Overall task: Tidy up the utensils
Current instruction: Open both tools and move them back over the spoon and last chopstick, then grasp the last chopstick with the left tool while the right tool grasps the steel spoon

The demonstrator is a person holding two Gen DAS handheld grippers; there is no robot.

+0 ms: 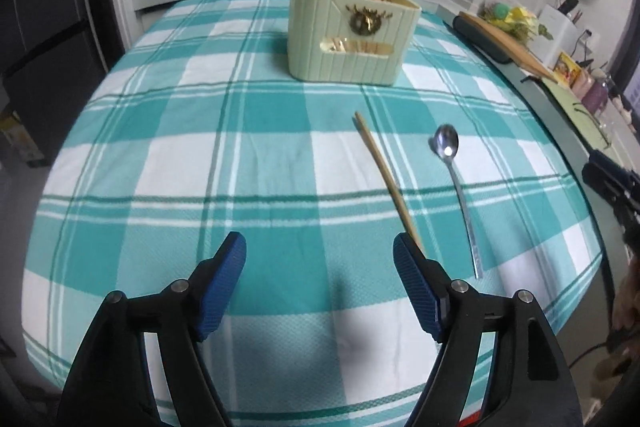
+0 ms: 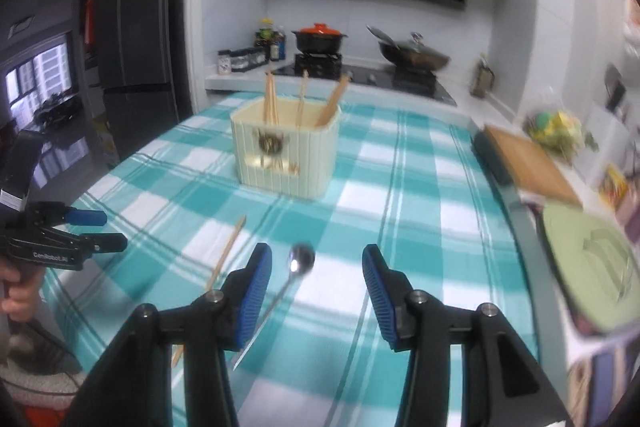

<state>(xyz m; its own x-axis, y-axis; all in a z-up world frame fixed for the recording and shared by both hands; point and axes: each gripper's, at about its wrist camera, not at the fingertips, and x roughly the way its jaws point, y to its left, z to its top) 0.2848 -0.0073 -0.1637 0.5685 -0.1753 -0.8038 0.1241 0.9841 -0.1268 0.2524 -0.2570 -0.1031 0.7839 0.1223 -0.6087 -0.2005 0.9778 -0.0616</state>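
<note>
Checked cloth [image 1: 160,155] runs bare on its left half. Cream holder [image 1: 352,35] stands mid-table with chopsticks upright in it; a loose chopstick [image 1: 386,179] and spoon [image 1: 456,183] lie side by side nearer the front edge. Left gripper [image 1: 320,259] and right gripper [image 2: 317,275] both gape, empty. Stove counter beyond the far edge
</note>
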